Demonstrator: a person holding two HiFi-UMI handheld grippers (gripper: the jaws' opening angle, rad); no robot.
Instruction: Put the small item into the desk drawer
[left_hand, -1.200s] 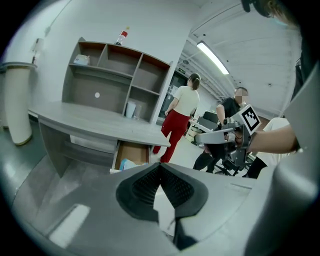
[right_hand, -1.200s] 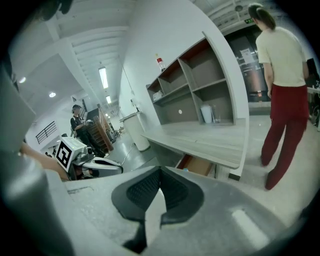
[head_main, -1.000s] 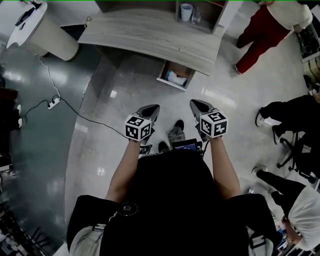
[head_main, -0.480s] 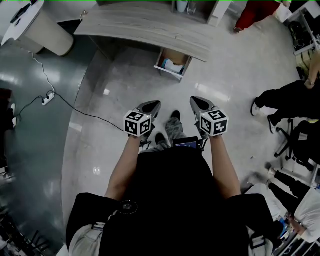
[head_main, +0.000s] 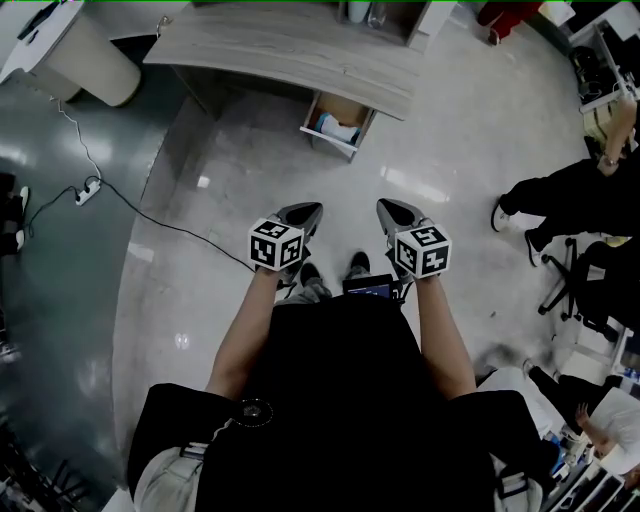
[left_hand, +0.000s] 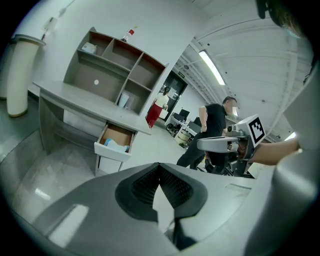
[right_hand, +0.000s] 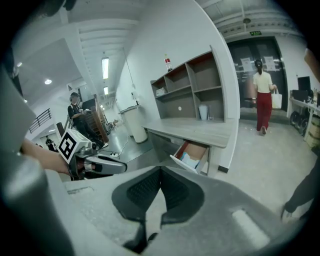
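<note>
Grey-wood desk (head_main: 290, 50), head view: drawer (head_main: 322, 141) open under right end, pale-blue small item (head_main: 335, 129) inside by front edge. Left gripper (head_main: 310, 211) and right gripper (head_main: 387, 206) well apart from it.
Left gripper view: jaws clenched, empty.
Right gripper view: same.
Item probably light, maybe soft; pinch across middle.

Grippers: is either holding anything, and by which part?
Nothing is held. The left gripper and the right gripper are both shut, with nothing between them.
</note>
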